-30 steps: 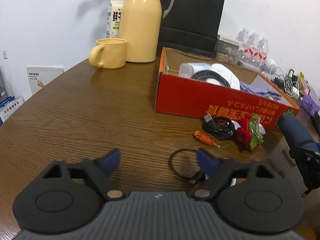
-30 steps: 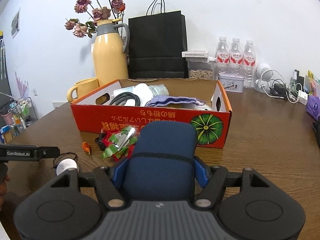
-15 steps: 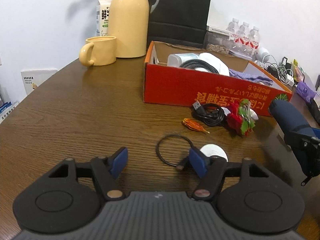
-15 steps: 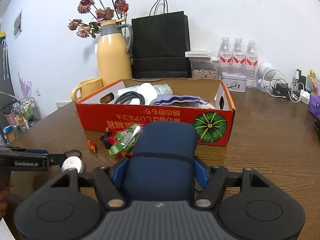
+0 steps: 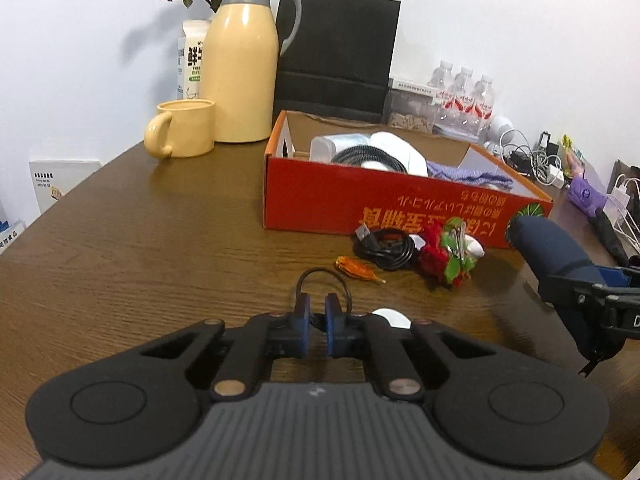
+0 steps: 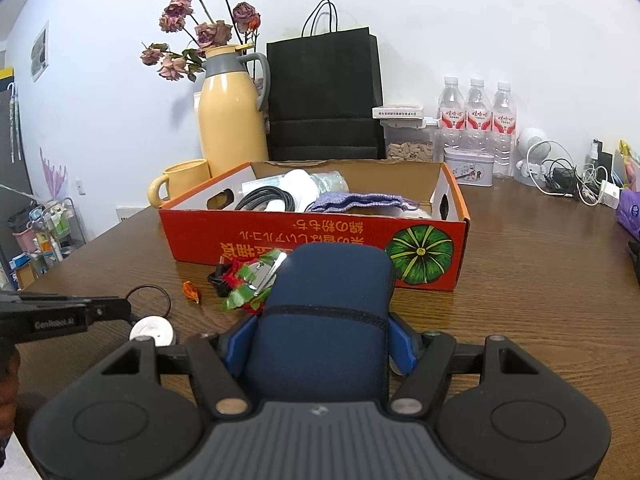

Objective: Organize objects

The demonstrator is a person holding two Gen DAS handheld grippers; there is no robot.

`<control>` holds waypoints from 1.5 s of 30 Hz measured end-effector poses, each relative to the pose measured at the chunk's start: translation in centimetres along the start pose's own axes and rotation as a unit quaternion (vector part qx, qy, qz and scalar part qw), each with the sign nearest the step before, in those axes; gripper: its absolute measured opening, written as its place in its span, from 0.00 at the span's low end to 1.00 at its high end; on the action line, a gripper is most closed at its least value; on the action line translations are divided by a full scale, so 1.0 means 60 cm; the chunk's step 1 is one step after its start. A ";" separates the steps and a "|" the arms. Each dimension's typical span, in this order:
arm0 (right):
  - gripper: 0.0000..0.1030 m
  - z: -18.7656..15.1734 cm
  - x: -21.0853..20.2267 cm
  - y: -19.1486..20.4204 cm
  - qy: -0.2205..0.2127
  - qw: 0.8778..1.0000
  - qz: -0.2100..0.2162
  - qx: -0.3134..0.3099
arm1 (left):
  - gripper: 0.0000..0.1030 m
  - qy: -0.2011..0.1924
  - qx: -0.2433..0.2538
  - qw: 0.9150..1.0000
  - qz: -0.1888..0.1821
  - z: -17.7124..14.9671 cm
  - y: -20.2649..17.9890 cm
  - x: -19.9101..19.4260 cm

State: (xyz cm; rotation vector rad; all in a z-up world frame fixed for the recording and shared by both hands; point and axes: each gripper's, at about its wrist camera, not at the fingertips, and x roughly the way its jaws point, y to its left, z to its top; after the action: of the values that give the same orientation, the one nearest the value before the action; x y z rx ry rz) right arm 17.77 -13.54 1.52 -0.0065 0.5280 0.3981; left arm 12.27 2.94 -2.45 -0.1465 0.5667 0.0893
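— Cable loop (image 5: 323, 280), the thin black one with the white puck (image 5: 392, 317), is what the left gripper (image 5: 316, 314) has gone for; it lies on the table, short of the red box (image 5: 344, 200).

— Has it got hold?

— Its blue fingers (image 5: 303, 316) are drawn almost together around the plug end of the loop. I'd say pinching, though the contact itself is hidden between them.

— And the other one?

— The right gripper (image 6: 320, 344) is clamped on a navy pouch (image 6: 326, 304), held up off the table, I think so it can go over the box wall.

— Why the box?

— It already holds a coiled black hose (image 6: 264, 196), something white and a purple cloth (image 6: 356, 202), so loose bits seem meant to end up there. A black cord bundle (image 5: 386, 242), an orange wrapper (image 5: 356, 268) and a red-and-green bow (image 5: 448, 256) lie just in front of it.

— What sort of room?

— Dark wooden table (image 5: 140, 240) against a white wall. A yellow jug (image 5: 240, 68) with dried roses, a matching mug (image 5: 182, 128), a black paper bag (image 5: 340, 48), water bottles (image 6: 476, 112), chargers tangled at the far right.
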 end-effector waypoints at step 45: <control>0.65 -0.006 -0.007 -0.002 -0.004 1.000 0.003 0.007 | 0.03 -0.039 -0.032 0.998 -0.028 0.050 0.032 -0.032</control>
State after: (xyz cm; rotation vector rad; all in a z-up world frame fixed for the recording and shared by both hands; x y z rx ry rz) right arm 17.31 -13.83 1.39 0.0093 0.5228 0.4002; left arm 11.98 5.25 0.85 -0.2202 0.4821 0.0587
